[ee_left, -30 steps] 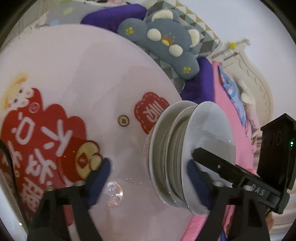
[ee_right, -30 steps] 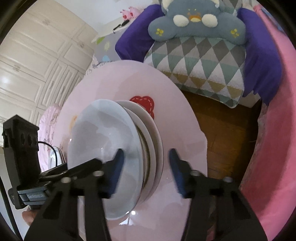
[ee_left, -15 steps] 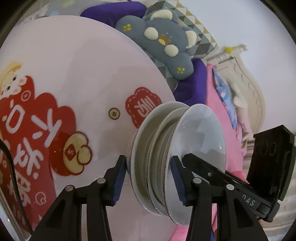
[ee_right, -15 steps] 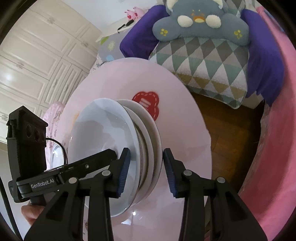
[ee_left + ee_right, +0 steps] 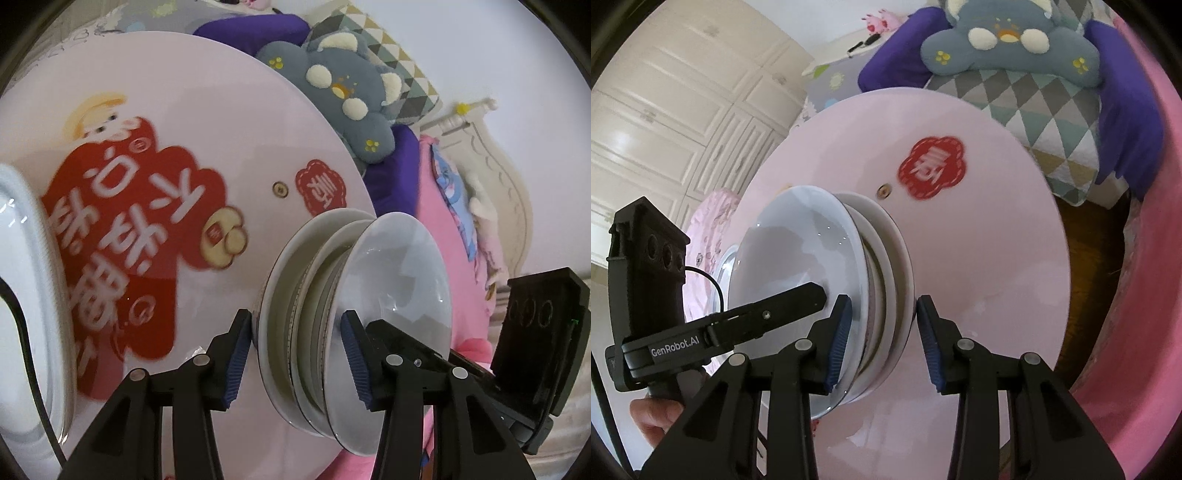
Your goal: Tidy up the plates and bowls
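A stack of white plates and bowls (image 5: 325,317), with a wide bowl (image 5: 402,280) on top, stands near the edge of the round pink table (image 5: 207,110). My left gripper (image 5: 299,354) is shut on the stack from one side, its blue pads (image 5: 236,362) against the bottom plate and the top bowl. My right gripper (image 5: 882,339) is shut on the same stack (image 5: 875,280) from the opposite side. Each gripper shows in the other's view.
A white oval dish (image 5: 26,295) lies at the left of the table. Red printed characters (image 5: 122,236) cover the tabletop. A grey plush cushion (image 5: 1008,40), a purple pillow (image 5: 1126,122) and pink bedding (image 5: 447,236) lie beyond the table edge.
Both grippers have closed from wide open onto the stack. The left view has shifted, bringing the white oval dish into view at the left.
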A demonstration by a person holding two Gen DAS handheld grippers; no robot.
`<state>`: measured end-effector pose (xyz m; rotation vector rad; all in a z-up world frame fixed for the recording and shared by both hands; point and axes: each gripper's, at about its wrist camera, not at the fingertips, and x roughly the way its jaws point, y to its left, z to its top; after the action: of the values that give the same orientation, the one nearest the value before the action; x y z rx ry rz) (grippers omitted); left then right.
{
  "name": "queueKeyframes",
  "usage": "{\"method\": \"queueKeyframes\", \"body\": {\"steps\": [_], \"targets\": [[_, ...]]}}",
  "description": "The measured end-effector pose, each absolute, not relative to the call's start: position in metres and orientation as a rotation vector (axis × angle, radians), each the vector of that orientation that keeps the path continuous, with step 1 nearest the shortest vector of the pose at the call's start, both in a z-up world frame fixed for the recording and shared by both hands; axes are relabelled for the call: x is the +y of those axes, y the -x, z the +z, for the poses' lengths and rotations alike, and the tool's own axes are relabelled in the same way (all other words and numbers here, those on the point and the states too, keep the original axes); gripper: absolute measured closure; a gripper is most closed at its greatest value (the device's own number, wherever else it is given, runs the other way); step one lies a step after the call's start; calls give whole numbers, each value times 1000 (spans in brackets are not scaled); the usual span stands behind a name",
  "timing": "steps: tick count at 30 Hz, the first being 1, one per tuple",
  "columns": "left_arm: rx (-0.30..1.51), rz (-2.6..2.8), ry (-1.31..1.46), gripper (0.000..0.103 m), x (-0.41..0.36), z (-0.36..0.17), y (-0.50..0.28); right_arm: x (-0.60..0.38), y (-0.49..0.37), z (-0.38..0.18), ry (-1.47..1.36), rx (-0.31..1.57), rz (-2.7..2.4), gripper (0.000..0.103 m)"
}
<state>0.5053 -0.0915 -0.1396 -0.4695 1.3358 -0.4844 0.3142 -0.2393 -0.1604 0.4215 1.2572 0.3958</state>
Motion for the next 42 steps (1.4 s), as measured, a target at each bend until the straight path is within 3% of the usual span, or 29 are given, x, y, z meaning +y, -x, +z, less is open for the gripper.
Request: {"method": "queueKeyframes", "body": {"steps": [15,30,32,33,34,36,38,39,42], "targets": [[1335,-500,462,58,-30,-124,-419,-208,-246,-158,-399,1274,398,66],[1352,-475,488,58,-23,-141,-413,-202,-245,-180,-411,1317,401,64],[1354,-482,479,54,-23,-142,-413,-201,-246,-181,-405,1311,393,64],[1344,-474,470,51,-24,-141,-413,-201,-247,-181,-403,1308,387,60],[1325,-454,446,38,-23,-137,-413,-202,-248,-180,-405,1305,390,56],[1293,-426,416,21,-19,-130,-411,-204,-250,-179,-409,1294,385,29],[1276,-420,392,8,-13,-123,-412,-207,-250,-176,-412,1277,385,12],[1273,-422,384,6,-12,-121,-411,-208,-250,-174,-417,1268,389,2],[1245,-423,351,5,-8,-110,-408,-215,-248,-167,-419,1247,384,0]]}}
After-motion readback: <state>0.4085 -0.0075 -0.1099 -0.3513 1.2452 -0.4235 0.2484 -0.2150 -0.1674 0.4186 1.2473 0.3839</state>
